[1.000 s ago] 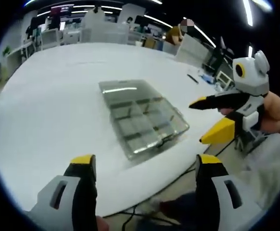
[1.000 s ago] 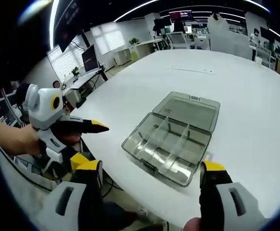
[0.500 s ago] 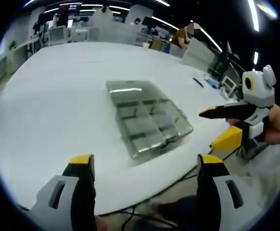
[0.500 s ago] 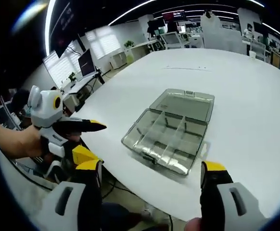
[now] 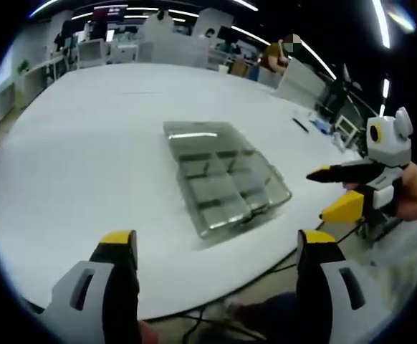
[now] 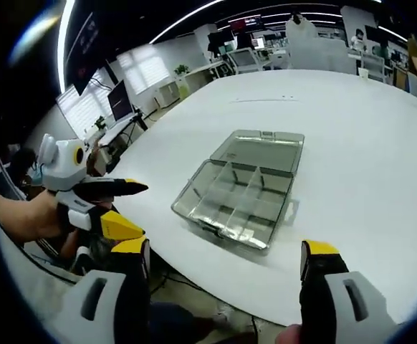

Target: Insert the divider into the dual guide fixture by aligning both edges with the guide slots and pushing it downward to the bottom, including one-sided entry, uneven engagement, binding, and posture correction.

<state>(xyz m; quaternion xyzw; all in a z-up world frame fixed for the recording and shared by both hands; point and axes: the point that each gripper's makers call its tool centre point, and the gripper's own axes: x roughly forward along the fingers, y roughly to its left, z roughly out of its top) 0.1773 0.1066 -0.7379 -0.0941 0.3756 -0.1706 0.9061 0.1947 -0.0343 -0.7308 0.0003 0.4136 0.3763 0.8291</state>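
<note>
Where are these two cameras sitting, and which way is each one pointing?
Left gripper view: rides the left tongs, off the white table edge, facing the clear compartment box; the right tongs and a hand show at right.
Right gripper view: rides the right tongs, facing the box from its other side; the left tongs and a forearm show at left.
Shared: box, table, office behind.
</note>
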